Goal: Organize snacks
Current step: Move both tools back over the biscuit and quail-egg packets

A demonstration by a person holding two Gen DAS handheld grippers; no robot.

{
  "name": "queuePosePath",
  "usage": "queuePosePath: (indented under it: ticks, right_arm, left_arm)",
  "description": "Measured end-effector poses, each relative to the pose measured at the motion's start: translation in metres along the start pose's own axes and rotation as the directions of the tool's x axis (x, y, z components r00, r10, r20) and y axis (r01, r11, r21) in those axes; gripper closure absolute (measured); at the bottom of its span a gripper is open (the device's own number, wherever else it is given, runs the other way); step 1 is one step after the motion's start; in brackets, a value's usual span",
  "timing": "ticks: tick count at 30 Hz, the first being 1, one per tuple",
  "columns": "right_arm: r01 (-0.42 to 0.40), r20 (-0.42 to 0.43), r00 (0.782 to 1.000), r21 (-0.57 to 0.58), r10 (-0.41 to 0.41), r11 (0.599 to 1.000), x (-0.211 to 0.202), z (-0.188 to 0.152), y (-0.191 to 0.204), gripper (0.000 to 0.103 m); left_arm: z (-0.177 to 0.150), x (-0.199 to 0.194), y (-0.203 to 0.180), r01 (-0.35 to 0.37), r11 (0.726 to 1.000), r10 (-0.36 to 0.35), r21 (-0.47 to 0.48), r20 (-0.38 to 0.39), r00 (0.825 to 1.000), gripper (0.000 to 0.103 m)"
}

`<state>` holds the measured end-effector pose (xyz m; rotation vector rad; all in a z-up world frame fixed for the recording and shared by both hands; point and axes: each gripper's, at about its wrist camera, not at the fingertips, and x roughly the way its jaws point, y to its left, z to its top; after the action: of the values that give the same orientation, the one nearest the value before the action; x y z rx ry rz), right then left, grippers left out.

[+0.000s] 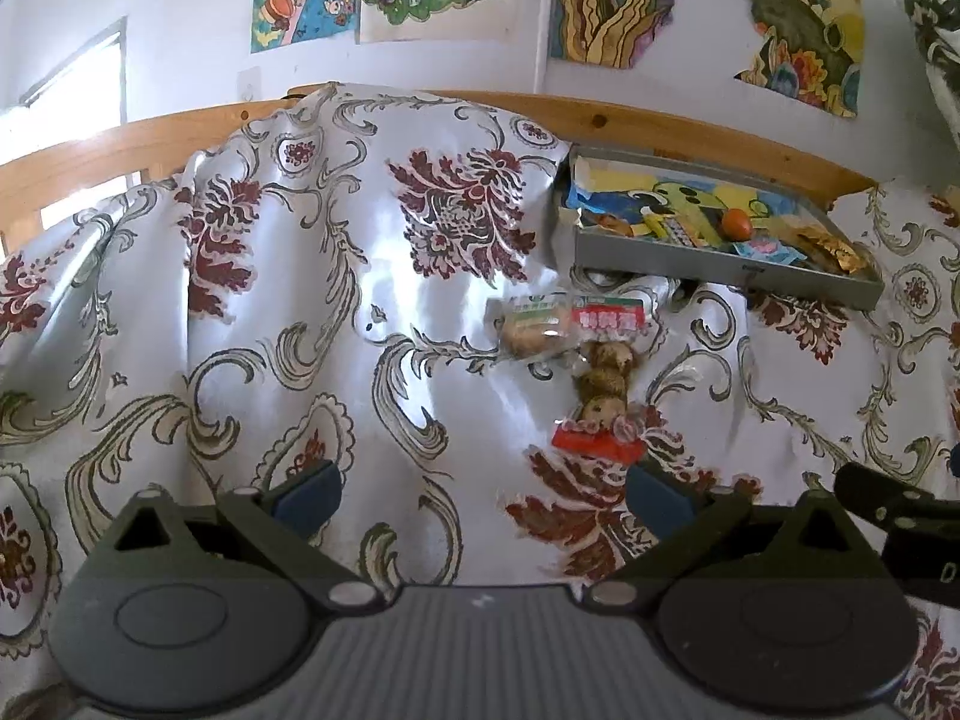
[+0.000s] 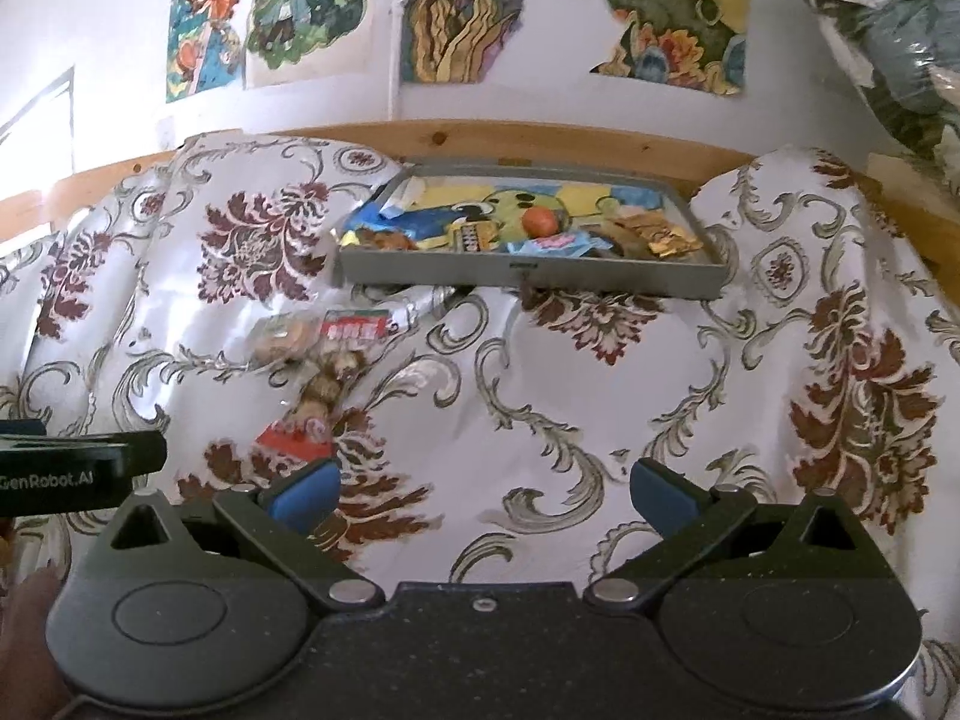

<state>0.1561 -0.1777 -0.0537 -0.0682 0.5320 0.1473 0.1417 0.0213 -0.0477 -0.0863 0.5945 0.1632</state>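
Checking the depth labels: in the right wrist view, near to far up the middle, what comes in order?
Right gripper, open → floral white cloth → grey snack tray → wooden rail → wall posters.

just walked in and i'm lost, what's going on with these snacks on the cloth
A person is sorting snacks with a hand-held claw in each hand. Both the left claw and the right claw are open and empty, hovering over the floral cloth. The grey tray already holds several snacks, while two packets, a bread packet and a red-ended skewer packet, lie loose on the cloth in front of it.
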Motion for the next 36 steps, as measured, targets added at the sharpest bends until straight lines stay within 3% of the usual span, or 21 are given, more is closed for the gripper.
queuePosePath:
  ticks: [14, 25, 36]
  right_arm:
    - [-0.01, -0.003, 1.0, 0.005, 0.01, 1.0, 0.013, 0.004, 0.003, 0.001]
    - [-0.022, 0.016, 1.0, -0.019, 0.022, 1.0, 0.035, 0.017, 0.012, 0.001]
    - [-0.034, 0.019, 0.999, -0.104, 0.036, 0.994, 0.083, 0.03, 0.037, 0.001]
  left_arm:
    - [0.014, 0.01, 0.005, 0.002, 1.0, -0.002, 0.002, 0.011, 1.0, 0.0]
    - [0.042, 0.034, 0.006, 0.007, 0.999, -0.008, 0.037, 0.032, 0.999, 0.0]
    - [0.074, 0.084, 0.022, 0.018, 0.999, -0.015, 0.041, -0.062, 0.998, 0.0]
